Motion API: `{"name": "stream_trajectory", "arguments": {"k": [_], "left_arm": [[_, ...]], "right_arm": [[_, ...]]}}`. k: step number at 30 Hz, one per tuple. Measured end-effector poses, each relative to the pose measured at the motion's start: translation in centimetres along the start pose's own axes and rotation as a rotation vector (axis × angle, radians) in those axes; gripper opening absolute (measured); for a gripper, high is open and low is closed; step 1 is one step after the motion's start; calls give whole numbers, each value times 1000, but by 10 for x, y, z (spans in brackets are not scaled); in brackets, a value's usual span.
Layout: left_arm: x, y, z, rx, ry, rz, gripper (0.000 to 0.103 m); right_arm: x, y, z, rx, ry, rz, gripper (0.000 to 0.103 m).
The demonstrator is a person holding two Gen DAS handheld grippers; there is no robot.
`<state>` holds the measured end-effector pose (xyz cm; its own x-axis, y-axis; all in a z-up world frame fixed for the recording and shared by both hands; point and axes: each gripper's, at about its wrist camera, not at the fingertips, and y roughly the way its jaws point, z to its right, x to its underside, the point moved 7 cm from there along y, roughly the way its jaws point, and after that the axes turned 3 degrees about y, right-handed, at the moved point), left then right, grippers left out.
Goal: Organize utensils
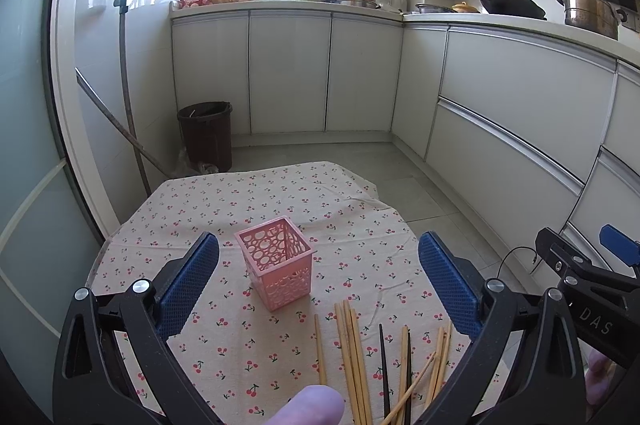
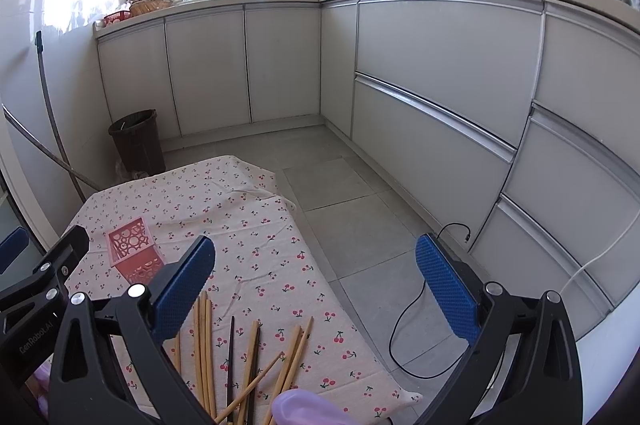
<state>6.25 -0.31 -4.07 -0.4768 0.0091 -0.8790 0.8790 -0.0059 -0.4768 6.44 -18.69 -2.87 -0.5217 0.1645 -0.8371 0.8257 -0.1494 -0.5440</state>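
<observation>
L claw & R claw wide open, empty (chopsticks loose by pink holder).

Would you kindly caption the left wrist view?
Open left gripper above upright pink perforated plastic basket; loose wooden chopsticks nearby.

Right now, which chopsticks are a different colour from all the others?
The two black chopsticks lying in the middle of the pile on the cherry tablecloth. All the other chopsticks around them are light bamboo colour; only that pair is dark.
</observation>
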Motion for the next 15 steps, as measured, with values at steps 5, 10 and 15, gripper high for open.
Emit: {"name": "stream_trajectory", "arguments": {"k": [5, 10, 15], "left_arm": [[0, 0, 0, 0, 1, -1, 96], [0, 0, 0, 0, 1, -2, 96], [1, 1, -1, 0, 1, -4, 96]], "right_arm": [[1, 0, -1, 2, 1, -3, 98], [0, 1, -1, 0, -2, -4, 98], [1, 2, 0, -1, 3, -7, 98]]}}
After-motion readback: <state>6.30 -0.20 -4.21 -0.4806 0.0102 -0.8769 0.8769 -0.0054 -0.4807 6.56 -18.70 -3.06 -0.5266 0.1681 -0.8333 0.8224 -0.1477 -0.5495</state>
